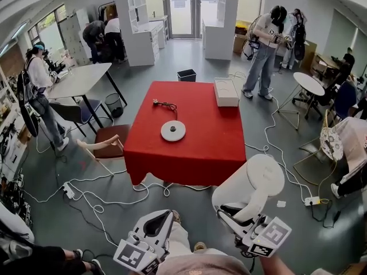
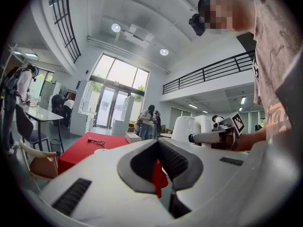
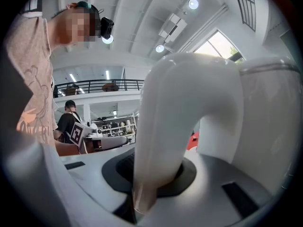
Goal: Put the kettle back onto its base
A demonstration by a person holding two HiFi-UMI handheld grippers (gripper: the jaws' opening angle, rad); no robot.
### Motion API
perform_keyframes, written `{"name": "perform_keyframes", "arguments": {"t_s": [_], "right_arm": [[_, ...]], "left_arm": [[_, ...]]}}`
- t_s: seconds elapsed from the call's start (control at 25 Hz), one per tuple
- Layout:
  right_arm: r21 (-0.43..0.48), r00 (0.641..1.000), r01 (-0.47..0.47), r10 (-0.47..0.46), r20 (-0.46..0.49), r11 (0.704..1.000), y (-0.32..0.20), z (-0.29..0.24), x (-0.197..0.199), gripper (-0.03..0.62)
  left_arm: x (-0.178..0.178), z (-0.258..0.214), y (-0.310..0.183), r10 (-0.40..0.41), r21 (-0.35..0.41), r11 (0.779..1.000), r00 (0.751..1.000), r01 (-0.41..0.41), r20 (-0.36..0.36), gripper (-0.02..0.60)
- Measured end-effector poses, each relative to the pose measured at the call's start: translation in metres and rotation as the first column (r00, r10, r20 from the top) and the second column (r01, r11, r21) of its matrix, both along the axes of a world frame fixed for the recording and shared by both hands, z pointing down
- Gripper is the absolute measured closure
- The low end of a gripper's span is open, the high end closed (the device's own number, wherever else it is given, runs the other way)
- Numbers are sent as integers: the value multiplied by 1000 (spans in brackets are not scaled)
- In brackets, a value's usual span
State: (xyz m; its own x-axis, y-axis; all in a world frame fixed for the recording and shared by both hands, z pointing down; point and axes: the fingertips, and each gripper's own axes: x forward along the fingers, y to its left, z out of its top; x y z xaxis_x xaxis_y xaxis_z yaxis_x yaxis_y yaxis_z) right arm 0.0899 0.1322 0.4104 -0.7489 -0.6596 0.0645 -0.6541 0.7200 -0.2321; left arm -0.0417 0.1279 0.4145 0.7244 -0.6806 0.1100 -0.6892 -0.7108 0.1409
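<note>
My right hand-held gripper (image 1: 234, 215) pinches the white plastic kettle (image 1: 255, 179) by its handle, round white base (image 1: 173, 130) at 11 o'clock; left hand-held gripper (image 1: 167, 215) pressed together, empty.

Kettle (image 3: 255, 126) crowds the right gripper view, its body cut off at the right edge, its handle covering the middle of the right gripper (image 3: 151, 183). In the head view the left gripper (image 1: 171, 215) runs off the bottom edge. A red cloth hides the legs of the bench (image 1: 200, 153). At upper left of the bench, the cord (image 1: 167, 104) is too small to tell whether it joins the base (image 1: 173, 130).
</note>
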Motion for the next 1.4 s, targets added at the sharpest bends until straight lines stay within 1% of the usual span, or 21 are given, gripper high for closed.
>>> {"name": "perform_keyframes", "arguments": {"t_s": [0.28, 0.6, 0.68, 0.84, 0.92, 1.12, 1.4], "right_arm": [[1, 1000, -14, 14, -2, 1000, -31, -1, -2, 523], [3, 1000, -21, 21, -6, 1000, -72, -4, -13, 523], [-2, 1000, -18, 18, -6, 1000, -85, -3, -16, 523], [-4, 1000, -19, 19, 8, 1000, -117, -6, -23, 523], [-2, 1000, -19, 19, 7, 1000, -133, -7, -29, 523], [-11, 999, -29, 29, 27, 1000, -177, -10, -46, 523], [-8, 997, -68, 68, 43, 998, -232, -17, -64, 523]], "left_arm": [[2, -4, -35, 28, 14, 1000, 1000, -28, -4, 583], [-1, -2, -81, 52, 8, 999, 999, -52, 1, 583], [-3, -4, -97, 57, 13, 998, 998, -57, 4, 583], [-8, -3, -129, 79, 22, 997, 996, -80, 47, 583], [-12, -3, -146, 91, 22, 995, 994, -93, 57, 583], [-21, -6, -186, 122, 20, 992, 991, -123, 51, 583], [-34, -11, -245, 166, 17, 986, 985, -167, 40, 583]]}}
